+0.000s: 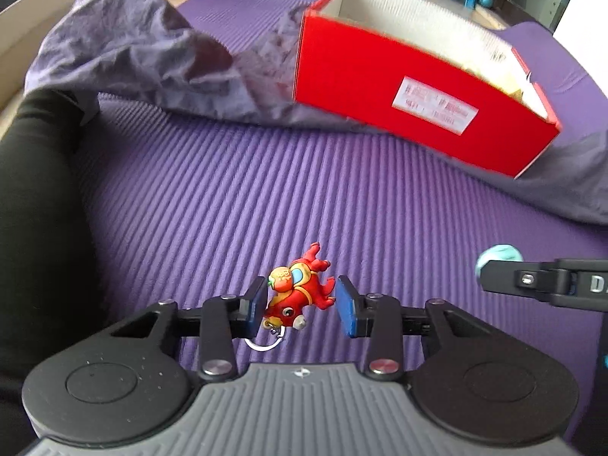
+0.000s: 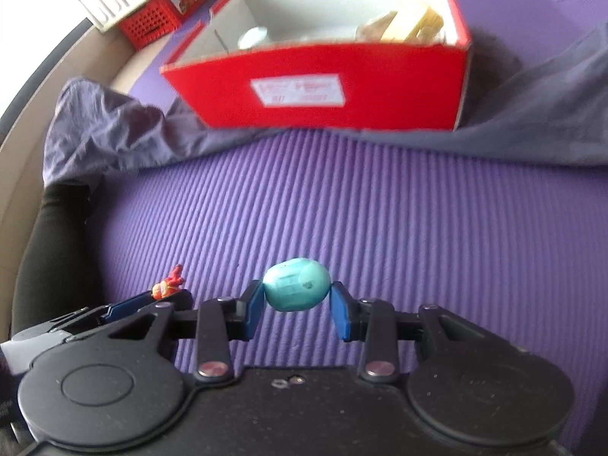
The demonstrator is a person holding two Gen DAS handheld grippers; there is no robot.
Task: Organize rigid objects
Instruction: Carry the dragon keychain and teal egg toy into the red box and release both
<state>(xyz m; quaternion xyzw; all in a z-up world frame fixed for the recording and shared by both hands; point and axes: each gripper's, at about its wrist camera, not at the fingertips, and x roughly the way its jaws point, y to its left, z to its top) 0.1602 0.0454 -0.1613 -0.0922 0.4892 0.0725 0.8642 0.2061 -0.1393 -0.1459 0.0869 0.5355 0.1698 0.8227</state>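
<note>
The left gripper (image 1: pixel 300 302) clamps a red toy keychain (image 1: pixel 298 296); the right gripper (image 2: pixel 297 300) clamps a teal egg (image 2: pixel 296 284) above the purple mat (image 2: pixel 342 197).

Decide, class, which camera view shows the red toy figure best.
The left wrist view: the red toy figure sits whole between the left gripper pads. The right wrist view shows only its top behind that gripper.

Both tools look alike: the left gripper (image 1: pixel 300 306) and the right gripper (image 2: pixel 297 309) each have matte black linkage arms, round black housings, silver screws at the pivots, and fingers (image 1: pixel 347 306) faced with blue pads. A ribbed grey plate sits at the left one's base. The person wears a black sleeve (image 1: pixel 34 205).
</note>
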